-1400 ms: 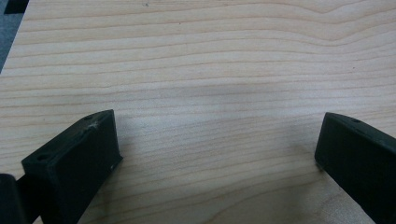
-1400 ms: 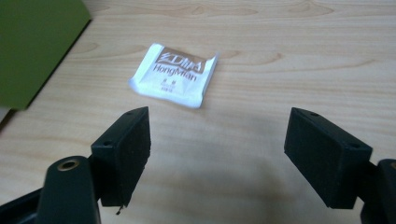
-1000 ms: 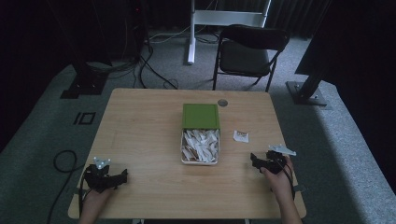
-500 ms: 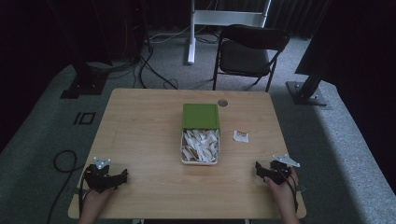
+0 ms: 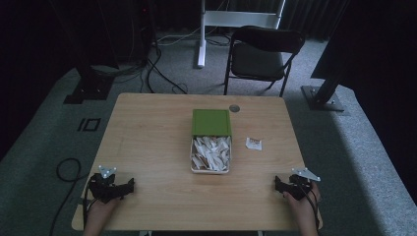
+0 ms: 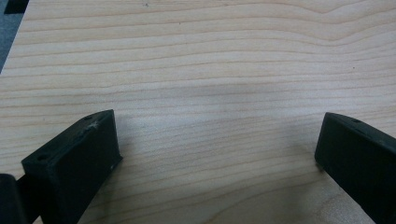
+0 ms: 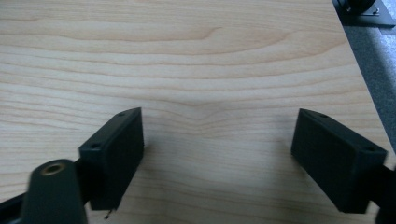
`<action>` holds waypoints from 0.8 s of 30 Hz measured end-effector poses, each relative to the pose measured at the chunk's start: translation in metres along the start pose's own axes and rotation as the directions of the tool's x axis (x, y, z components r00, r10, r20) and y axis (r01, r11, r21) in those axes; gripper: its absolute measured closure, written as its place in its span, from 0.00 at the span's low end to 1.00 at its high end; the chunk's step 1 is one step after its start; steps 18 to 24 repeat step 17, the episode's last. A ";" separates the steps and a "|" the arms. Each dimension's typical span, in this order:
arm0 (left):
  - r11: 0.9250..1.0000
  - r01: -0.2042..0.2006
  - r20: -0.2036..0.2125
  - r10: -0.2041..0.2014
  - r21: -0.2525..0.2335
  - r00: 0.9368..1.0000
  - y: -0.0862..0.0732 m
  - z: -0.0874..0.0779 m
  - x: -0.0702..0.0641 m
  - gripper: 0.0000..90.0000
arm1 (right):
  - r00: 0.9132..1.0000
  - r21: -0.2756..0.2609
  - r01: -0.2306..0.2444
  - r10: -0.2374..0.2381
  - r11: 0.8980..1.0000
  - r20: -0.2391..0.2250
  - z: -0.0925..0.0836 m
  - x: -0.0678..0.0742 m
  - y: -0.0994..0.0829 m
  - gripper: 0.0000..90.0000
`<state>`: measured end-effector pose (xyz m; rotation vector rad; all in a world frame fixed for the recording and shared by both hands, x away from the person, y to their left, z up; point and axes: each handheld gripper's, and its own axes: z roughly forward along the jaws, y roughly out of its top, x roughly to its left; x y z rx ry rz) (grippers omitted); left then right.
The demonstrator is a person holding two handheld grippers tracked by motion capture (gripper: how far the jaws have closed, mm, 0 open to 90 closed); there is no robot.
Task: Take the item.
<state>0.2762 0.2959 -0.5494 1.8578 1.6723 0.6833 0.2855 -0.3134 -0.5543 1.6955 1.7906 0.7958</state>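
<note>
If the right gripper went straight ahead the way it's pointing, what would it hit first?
Probably nothing soon. The right gripper, jaws open, looks along bare table as far as its own view shows. From the high view the packet lies ahead, though whether it sits on that line is unclear.

We cannot read the small packet (image 5: 253, 143) on the tabletop (image 5: 147, 142); it is too small. The green lid (image 5: 211, 122) hides part of the box (image 5: 210, 169).

Wooden table (image 5: 147, 142), light grain, stood on grey carpet. At its centre lay an open box (image 5: 211, 155) of white paper packets, its green lid (image 5: 211, 122) resting against the far end. One small packet (image 5: 253, 143) lay just right of the box, apart from it. A small round grey disc (image 5: 234, 108) sat near the far edge.
</note>
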 end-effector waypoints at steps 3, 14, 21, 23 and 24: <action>1.000 -0.001 0.000 0.001 0.000 1.000 0.000 0.000 0.000 0.01 | 1.000 0.004 -0.007 0.007 1.000 -0.010 0.000 -0.002 0.000 0.18; 1.000 0.000 0.000 0.000 0.000 1.000 0.000 0.000 0.000 0.01 | 1.000 0.003 -0.006 0.006 1.000 -0.029 0.000 -0.003 -0.001 0.15; 1.000 0.000 0.000 0.000 0.000 1.000 0.000 0.000 0.000 0.01 | 1.000 0.010 0.006 -0.006 1.000 -0.019 0.000 -0.001 0.000 0.14; 1.000 0.000 0.000 0.000 0.000 1.000 0.000 0.000 0.000 0.01 | 1.000 0.010 0.006 -0.006 1.000 -0.019 0.000 -0.001 0.000 0.14; 1.000 0.000 0.000 0.000 0.000 1.000 0.000 0.000 0.000 0.01 | 1.000 0.010 0.006 -0.006 1.000 -0.019 0.000 -0.001 0.000 0.14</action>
